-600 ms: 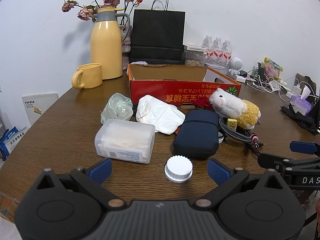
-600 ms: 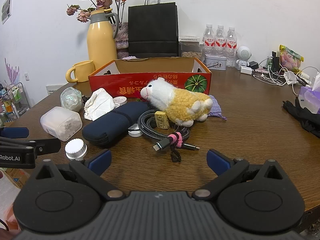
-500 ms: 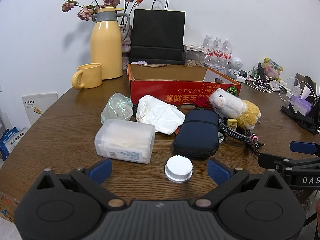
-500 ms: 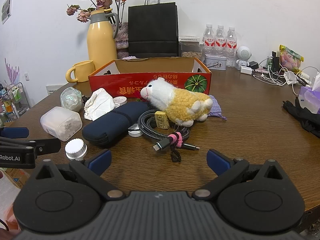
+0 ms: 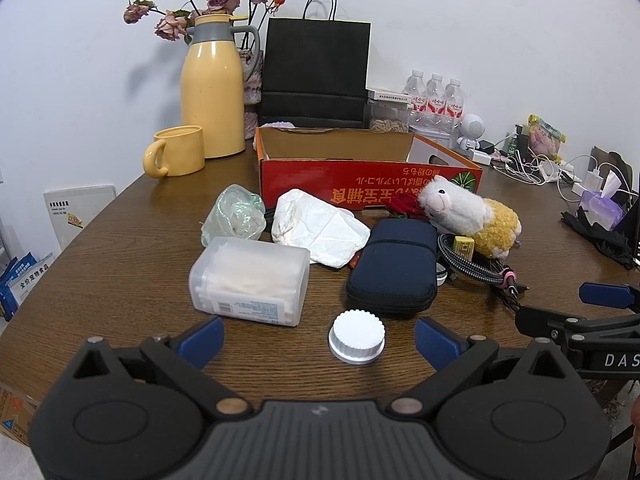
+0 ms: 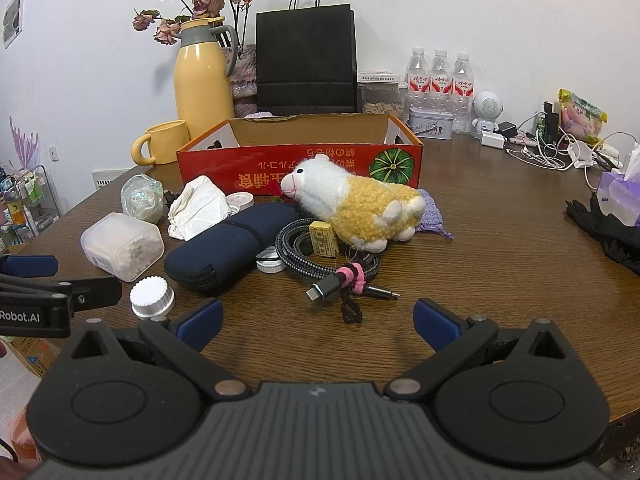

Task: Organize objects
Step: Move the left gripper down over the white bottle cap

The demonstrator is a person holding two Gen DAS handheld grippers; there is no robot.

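Note:
An open red cardboard box (image 5: 368,186) stands mid-table, also in the right wrist view (image 6: 300,164). In front lie a cotton-swab container (image 5: 250,276), white cap (image 5: 357,336), navy zip case (image 5: 394,266), crumpled white bag (image 5: 320,228), clear plastic ball (image 5: 234,216), plush sheep (image 6: 352,200), braided cable (image 6: 320,260) and small yellow block (image 6: 323,240). My left gripper (image 5: 318,340) is open and empty, just short of the cap. My right gripper (image 6: 316,322) is open and empty, just short of the cable plug.
A yellow thermos (image 5: 212,92), yellow mug (image 5: 176,152), black paper bag (image 5: 316,68) and water bottles (image 6: 440,80) stand at the back. Chargers and cords (image 6: 552,148), a tissue pack (image 6: 620,196) and black gloves (image 6: 612,232) lie at the right.

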